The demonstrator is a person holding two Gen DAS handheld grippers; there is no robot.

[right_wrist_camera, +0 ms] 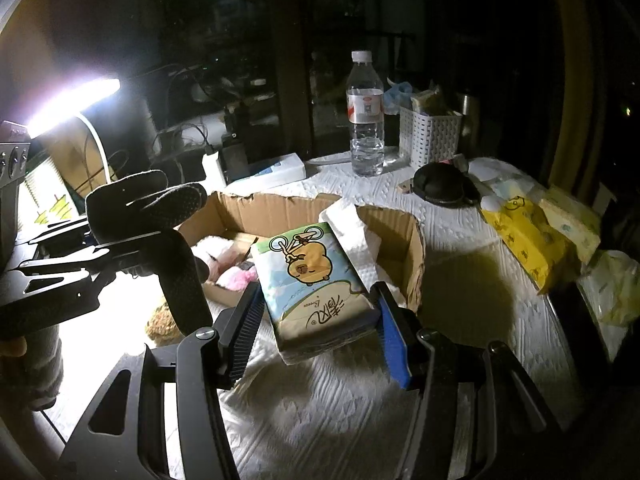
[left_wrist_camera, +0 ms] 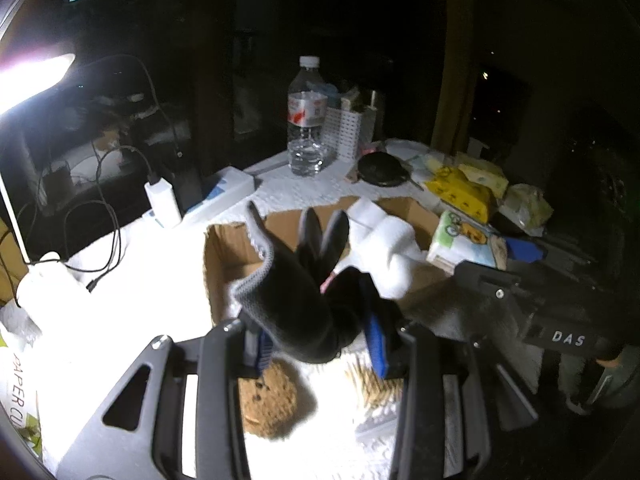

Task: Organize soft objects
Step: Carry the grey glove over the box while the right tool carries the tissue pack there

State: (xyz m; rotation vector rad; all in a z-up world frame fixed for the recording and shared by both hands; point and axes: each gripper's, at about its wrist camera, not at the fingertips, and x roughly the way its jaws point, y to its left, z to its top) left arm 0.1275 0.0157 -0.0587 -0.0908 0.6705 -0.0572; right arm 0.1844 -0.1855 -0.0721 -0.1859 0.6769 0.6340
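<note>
Black glove (left_wrist_camera: 296, 304) btwn left claw (left_wrist_camera: 320, 344) pads

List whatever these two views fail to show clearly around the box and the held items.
- Cardboard box floor: left wrist view, hidden by the black glove in the left tongs.
- Pink plush in the box: right wrist view, partly covered by the tissue pack in the right tongs.
- Brown fuzzy item: left wrist view, blurred and half hidden under the tongs.
- Basket contents: too dark.
</note>
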